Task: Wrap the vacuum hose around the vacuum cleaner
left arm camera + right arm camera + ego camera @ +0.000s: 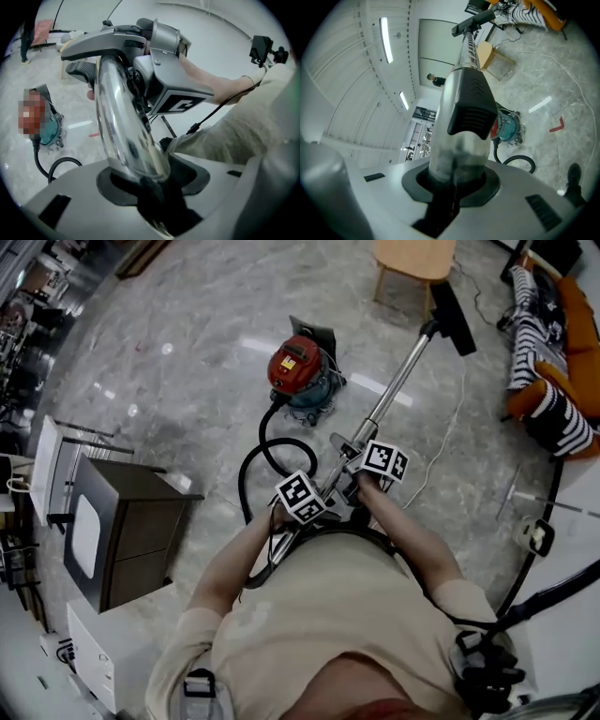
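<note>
Clear plastic fills the near space: the curved handle tube [124,126] at the hose's end sits between the jaws of the left gripper [154,187], which are closed on its lower end. Just beside it, the right gripper [450,187] clamps the same handle tube below a black ribbed slider [472,110], its jaws drawn narrow around the tube. Each gripper carries a cube of black-and-white square markers; these hold patterns only, no words.

From the two grips, the silver wand [394,381] slants away over the grey marble floor [187,334] to the black floor head [453,317], which lies by a wooden stool [412,257] at the floor's far edge.

The black hose [246,465] lies in a loose loop on the floor in front of the person, then curves on into the vacuum cleaner [298,367], not wrapped around it. That red-and-teal canister stands farther out, left of the wand and apart from it. A pale label on its red top is too small to read.

A grey cabinet [131,521] stands at the person's left.
</note>
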### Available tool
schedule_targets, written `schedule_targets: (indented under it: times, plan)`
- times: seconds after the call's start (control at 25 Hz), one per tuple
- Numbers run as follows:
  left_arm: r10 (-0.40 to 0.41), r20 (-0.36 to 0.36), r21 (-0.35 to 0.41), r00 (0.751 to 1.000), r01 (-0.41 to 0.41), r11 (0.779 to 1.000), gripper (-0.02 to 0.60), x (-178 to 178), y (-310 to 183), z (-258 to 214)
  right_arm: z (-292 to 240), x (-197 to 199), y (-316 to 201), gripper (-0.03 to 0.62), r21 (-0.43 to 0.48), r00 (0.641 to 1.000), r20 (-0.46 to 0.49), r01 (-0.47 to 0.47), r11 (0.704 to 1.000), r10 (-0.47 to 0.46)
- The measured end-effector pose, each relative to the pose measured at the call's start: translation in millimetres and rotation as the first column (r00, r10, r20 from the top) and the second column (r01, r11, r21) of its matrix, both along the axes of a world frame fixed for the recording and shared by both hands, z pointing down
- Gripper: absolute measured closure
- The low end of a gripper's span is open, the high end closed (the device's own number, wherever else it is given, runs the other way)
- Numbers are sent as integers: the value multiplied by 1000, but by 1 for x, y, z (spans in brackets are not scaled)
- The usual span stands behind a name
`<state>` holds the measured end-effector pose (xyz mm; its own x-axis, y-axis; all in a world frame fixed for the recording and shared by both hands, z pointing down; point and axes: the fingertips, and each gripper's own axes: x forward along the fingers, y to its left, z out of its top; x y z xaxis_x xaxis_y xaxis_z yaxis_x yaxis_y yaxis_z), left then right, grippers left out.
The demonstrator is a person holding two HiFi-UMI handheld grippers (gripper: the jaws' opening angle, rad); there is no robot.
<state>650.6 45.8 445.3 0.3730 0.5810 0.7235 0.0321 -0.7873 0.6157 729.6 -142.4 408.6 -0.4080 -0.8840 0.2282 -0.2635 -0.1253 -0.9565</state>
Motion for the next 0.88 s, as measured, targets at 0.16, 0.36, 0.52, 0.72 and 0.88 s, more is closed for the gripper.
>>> schedule_targets:
  times: [0.16,0.36,0.52,0.72,0.88]
  plan:
    - [-45,-19,87,999,47,995,370,18,-27,-6,-25,6,-27,526,71,996,-38,77,994,-75]
    - [-77,-31,124,997,80,989,370,34,-59,-13,-53,4,-66,526,122,977,-119,191,974,-177]
    - [-166,-114,64,980,174,983,391,55,-88,-23,-61,8,-96,525,103,955,-189,252,962,-230]
    - [-245,-203,-42,948,242,969,417,81,-128,-30,-57,21,-139,525,68,936,-227,290,955,-268]
    - [-288,-253,-136,924,261,956,422,95,-169,-32,-46,30,-183,524,22,929,-235,300,954,-287]
